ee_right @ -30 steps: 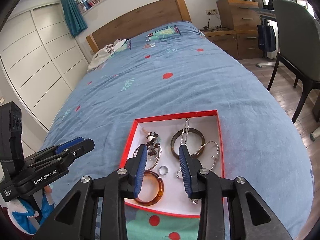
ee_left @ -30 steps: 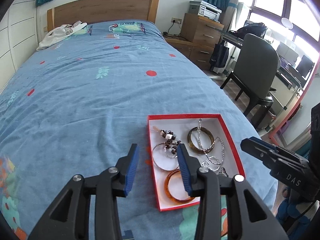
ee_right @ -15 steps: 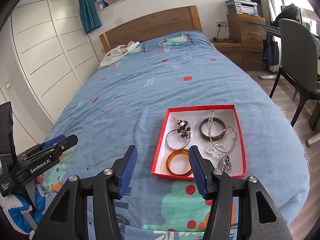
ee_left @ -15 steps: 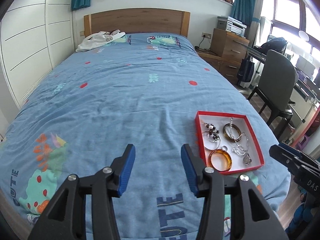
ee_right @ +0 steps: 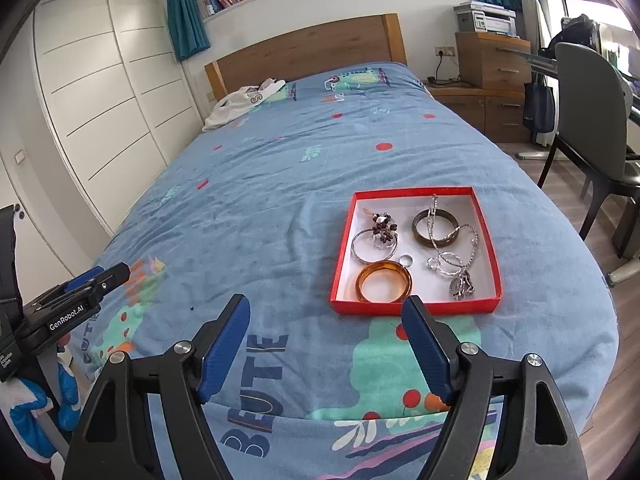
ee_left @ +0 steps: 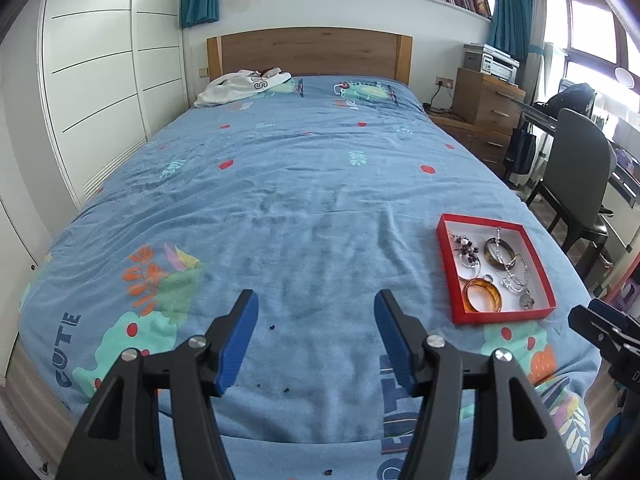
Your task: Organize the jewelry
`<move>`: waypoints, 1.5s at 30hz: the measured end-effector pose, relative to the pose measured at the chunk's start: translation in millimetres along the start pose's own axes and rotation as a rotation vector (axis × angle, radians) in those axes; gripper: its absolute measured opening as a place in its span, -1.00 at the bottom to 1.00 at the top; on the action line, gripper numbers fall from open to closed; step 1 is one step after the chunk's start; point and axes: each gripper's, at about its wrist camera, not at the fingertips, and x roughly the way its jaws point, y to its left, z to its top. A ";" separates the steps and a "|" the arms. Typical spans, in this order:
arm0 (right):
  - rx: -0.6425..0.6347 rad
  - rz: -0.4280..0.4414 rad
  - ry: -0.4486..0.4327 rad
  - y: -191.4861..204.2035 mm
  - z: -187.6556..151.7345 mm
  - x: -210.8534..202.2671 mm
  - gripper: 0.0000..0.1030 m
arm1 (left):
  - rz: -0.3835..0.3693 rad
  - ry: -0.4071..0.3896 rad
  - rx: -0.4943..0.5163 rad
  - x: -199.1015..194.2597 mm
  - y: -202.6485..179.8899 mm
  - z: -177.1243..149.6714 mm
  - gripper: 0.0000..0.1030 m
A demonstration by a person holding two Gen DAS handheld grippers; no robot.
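A red-rimmed box (ee_right: 416, 306) lies on the blue bedspread near the foot of the bed; it also shows in the left wrist view (ee_left: 445, 256). In it lie an amber bangle (ee_right: 383, 281), a dark bangle (ee_right: 435, 227), a thin silver hoop with dark beads (ee_right: 374, 240), a small ring (ee_right: 405, 259) and silver chains (ee_right: 454, 260). My right gripper (ee_right: 326, 344) is open and empty, short of the box's near edge. My left gripper (ee_left: 316, 336) is open and empty over bare bedspread, left of the box.
White clothing (ee_left: 240, 86) lies by the wooden headboard (ee_left: 308, 52). A white wardrobe (ee_left: 100, 92) runs along the left. A dark chair (ee_left: 576, 184) and wooden drawers (ee_left: 486, 108) stand to the right of the bed. The bed's foot edge is just below both grippers.
Both grippers have pulled back from over the box toward the foot of the bed and opened wider. The left one has also shifted left. The jewelry has stayed in the box.
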 end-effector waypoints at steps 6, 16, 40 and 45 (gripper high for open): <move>-0.029 -0.017 0.021 12.8 -19.0 3.9 0.64 | 0.016 -0.014 0.015 -8.2 7.0 -13.1 0.20; -0.043 -0.038 0.022 22.5 -32.4 4.9 0.88 | -0.004 -0.011 -0.034 -6.9 25.4 -30.8 0.20; -0.048 -0.073 0.055 17.0 -50.4 28.1 0.99 | 0.006 0.021 -0.016 14.9 29.0 -50.0 0.20; -0.044 -0.077 0.068 16.0 -52.9 33.0 0.99 | 0.012 0.031 -0.001 18.9 26.0 -51.9 0.20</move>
